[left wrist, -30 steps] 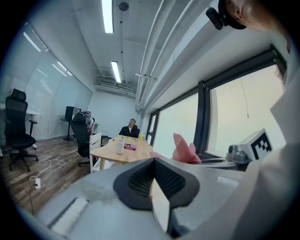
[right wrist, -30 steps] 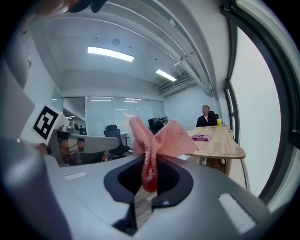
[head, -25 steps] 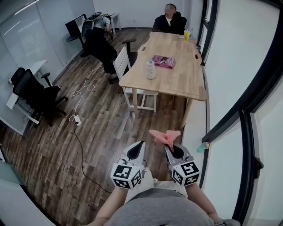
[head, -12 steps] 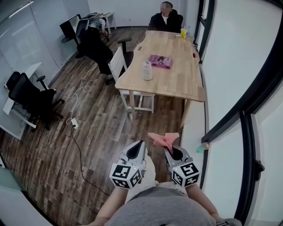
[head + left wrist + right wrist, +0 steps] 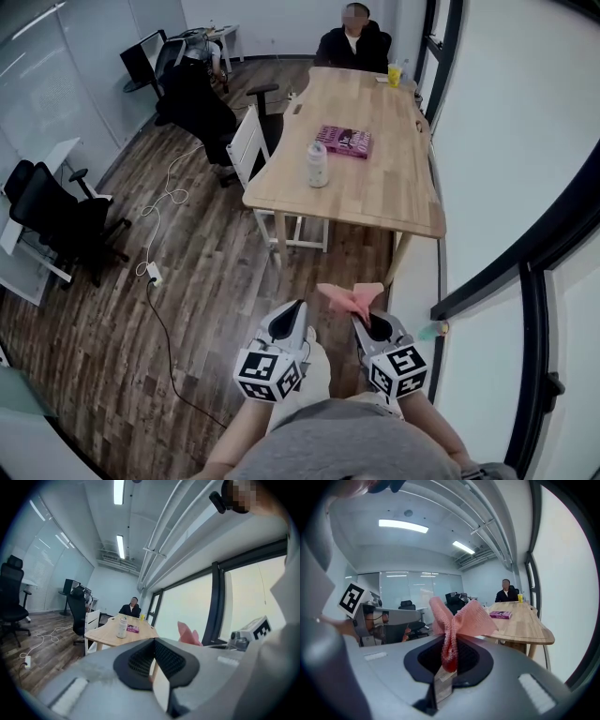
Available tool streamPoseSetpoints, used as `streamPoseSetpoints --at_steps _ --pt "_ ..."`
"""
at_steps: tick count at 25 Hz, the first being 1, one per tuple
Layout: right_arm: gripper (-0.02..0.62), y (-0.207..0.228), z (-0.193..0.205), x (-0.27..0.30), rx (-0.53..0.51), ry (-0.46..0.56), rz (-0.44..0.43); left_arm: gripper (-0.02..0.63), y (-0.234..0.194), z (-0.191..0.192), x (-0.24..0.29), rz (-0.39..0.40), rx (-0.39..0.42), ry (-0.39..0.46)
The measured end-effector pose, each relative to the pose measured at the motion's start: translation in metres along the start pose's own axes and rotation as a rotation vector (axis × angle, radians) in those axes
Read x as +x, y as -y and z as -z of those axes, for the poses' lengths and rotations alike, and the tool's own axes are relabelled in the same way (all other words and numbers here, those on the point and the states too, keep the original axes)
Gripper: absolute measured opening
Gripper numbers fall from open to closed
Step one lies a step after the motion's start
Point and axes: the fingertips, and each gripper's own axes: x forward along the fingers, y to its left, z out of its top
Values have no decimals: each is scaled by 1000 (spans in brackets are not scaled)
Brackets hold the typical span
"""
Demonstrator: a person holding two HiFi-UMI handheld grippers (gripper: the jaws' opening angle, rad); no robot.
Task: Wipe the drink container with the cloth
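R gripper (image 5: 362, 319) is being held low in front of the person's body, its jaws being squeezed onto a pink cloth (image 5: 459, 620). The cloth is being pinched at approx. its middle, w/ both ends fanning up & out above the pads. L gripper (image 5: 153, 643) is being held just beside it, jaws being pressed together w/ nothing between them. Both are being held over dark wood floor (image 5: 187, 281), well apart from the drink container (image 5: 318, 166), a pale bottle being borne upright by the light wooden table (image 5: 403, 187) ahead, near the table's left edge as seen in the head view. A pink-purple box (image 5: 345, 142) is lying flat just beyond the bottle, not touching it. At the table's far end a yellow cup (image 5: 396, 74) is standing & a person in dark clothing (image 5: 354, 45) is sitting. A white chair (image 5: 248, 141) is standing at the table's left side; black office chairs (image 5: 56, 211) are standing further left, & a white cable (image 5: 155, 234) is trailing across the floor.
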Motion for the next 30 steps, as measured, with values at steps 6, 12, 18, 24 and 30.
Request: streamPoseSetpoints --at_steps 6,12,18,24,30 --pt "28 28 -23 56 4 2 13 2 -38 -14 45 5 -11 -12" --pt "28 55 -54 110 6 10 34 3 -78 -42 97 27 -2 -14" --pt "28 75 -83 163 -2 10 50 3 -119 -70 140 38 -9 -6" --pt "28 100 -106 210 -4 23 77 2 -152 -86 184 58 -8 -12" --pt "28 122 -121 251 2 27 102 2 -180 -98 220 86 -8 -26"
